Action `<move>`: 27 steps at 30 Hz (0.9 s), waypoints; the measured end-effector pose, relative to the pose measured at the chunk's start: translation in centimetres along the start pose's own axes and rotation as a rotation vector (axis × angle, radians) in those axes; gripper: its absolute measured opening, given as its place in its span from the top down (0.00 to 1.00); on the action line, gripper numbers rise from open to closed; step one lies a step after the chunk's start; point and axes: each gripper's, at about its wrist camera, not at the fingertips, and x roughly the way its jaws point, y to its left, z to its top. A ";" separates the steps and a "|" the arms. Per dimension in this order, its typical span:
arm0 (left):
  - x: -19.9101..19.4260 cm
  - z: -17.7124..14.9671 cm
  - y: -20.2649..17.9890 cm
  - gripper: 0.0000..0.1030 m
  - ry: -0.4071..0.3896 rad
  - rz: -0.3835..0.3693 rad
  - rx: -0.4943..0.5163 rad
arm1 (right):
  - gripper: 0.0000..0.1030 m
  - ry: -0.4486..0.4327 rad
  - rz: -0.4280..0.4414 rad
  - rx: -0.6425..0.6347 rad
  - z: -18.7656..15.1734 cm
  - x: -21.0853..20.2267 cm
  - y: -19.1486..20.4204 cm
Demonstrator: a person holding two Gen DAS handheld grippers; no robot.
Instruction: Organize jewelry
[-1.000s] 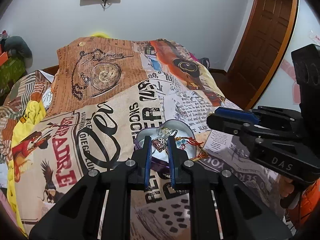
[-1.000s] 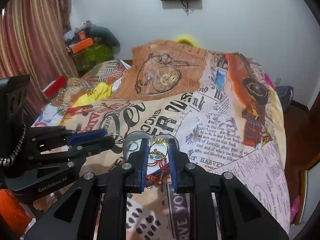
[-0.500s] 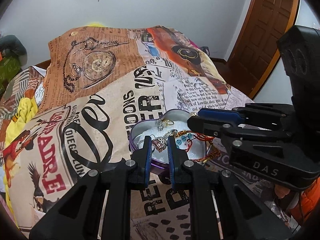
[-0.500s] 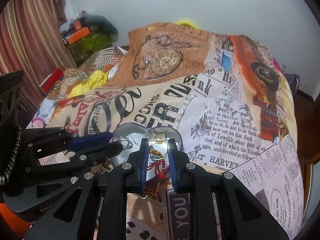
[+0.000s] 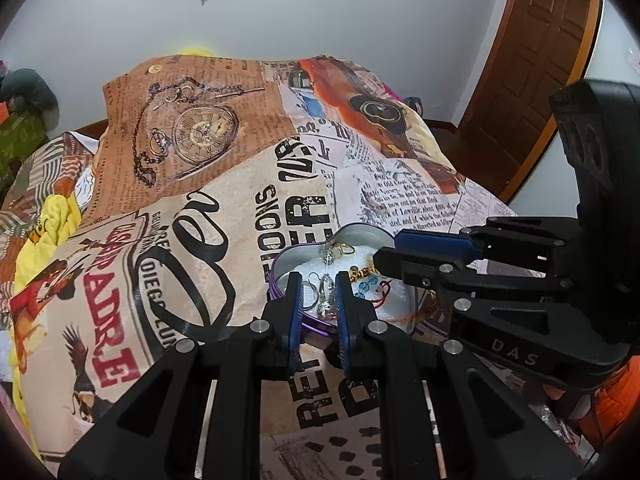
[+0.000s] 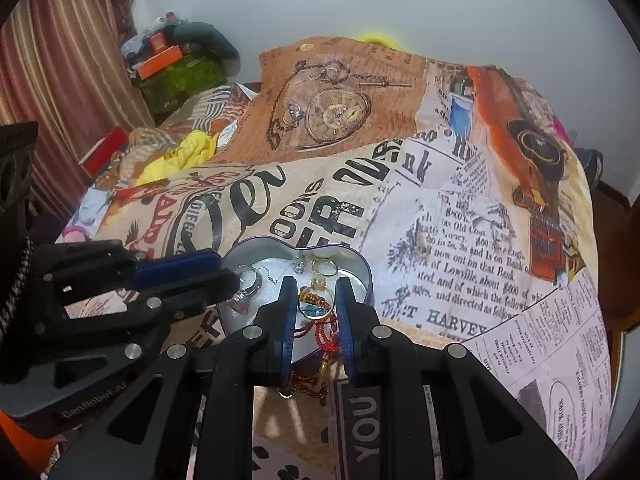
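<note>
A purple heart-shaped tin (image 5: 275,280) (image 6: 365,270) lies open on the printed bedspread (image 5: 224,216), with rings and chains on its white lining. My left gripper (image 5: 319,285) is shut on a silver pendant (image 5: 326,300) that hangs just over the tin's near rim. My right gripper (image 6: 315,286) is shut on a gold ring-shaped piece with blue stones (image 6: 316,307); red thread (image 6: 320,338) trails from it over the tin's near edge. Each gripper shows in the other's view, the right gripper (image 5: 386,252) over the tin's right side and the left gripper (image 6: 228,270) at its left lobe.
A silver ring (image 6: 250,278) and a gold ring (image 6: 325,267) lie in the tin. Yellow cloth (image 6: 180,160) and boxes (image 6: 168,60) crowd the far left by a striped curtain (image 6: 60,80). A wooden door (image 5: 532,60) stands at the right. The bed edge drops off at the right.
Both grippers have come lower and closer to the tin with their pieces still held. In the left wrist view the right gripper has slid leftwards over the tin.
</note>
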 end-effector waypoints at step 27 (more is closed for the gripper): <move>-19.0 1.0 -5.2 0.83 -0.366 0.072 0.040 | 0.75 -0.433 -0.147 -0.014 -0.4 -20.4 5.5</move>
